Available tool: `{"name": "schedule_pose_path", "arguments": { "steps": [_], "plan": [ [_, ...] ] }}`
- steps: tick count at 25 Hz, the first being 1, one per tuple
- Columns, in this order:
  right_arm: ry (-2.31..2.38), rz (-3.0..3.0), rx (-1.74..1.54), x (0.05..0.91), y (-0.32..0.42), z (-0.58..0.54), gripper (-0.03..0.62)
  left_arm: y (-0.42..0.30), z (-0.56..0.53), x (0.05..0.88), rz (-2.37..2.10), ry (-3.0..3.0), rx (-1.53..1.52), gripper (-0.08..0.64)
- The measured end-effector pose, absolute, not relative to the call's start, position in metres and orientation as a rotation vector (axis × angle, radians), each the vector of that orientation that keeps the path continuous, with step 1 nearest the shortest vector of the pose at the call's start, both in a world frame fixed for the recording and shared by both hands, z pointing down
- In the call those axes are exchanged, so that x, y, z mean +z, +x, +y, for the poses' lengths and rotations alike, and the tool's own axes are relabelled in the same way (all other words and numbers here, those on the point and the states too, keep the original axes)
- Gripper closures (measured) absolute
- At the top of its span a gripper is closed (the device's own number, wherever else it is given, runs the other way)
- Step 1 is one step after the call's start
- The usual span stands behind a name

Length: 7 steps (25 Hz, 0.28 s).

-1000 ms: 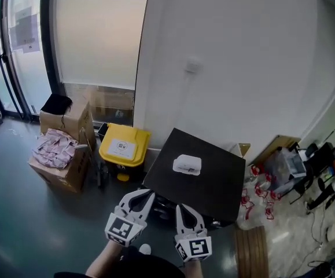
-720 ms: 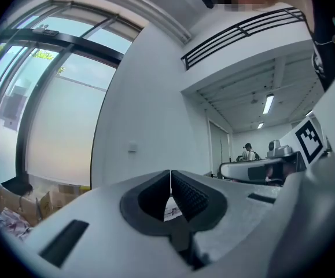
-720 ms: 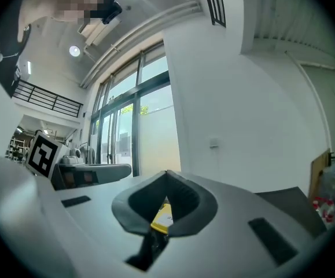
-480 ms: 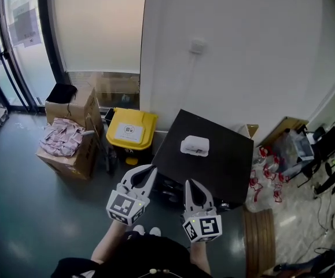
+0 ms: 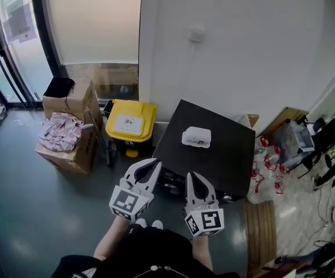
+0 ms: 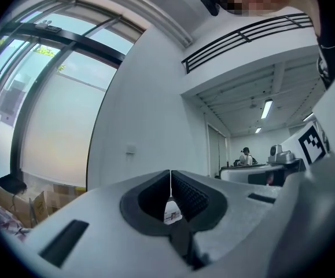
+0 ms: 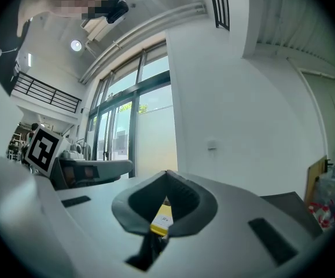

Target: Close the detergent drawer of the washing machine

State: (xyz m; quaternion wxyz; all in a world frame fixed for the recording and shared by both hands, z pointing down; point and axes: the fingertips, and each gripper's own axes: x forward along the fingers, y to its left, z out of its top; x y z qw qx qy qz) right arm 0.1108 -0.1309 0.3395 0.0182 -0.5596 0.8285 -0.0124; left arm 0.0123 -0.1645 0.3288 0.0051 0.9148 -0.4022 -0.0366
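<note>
on the floor (image 5: 34, 207), cardboard box (image 5: 69, 162) holding pink heap (image 5: 57, 135), yellow bin (image 5: 131, 120)

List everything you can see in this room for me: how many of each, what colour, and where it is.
washing machine: one, black top, against the white wall, centre
packet: one, white, lying on the washing machine's top
bin: one, yellow lid, left of the washing machine
cardboard boxes: two, brown, left of the bin by the window
pile: one, pink and white, on the nearer box
wall plate: one, white, on the wall above the machine
clutter: several pieces, red and white, on the floor to the right
left gripper: one, white, jaws shut, empty
right gripper: one, white, jaws shut, empty
</note>
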Motion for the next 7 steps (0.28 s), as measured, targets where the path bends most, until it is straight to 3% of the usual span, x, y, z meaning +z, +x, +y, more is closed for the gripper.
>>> {"name": "schedule_pose_path", "arguments": {
  "steps": [7],
  "plan": [
    [-1.731,2.592,-0.041,0.3458,0.1034,-0.1341,0.591,0.0066,-0.1678,0.3335,-1.267,2.847,-0.123,0.549]
  ]
}}
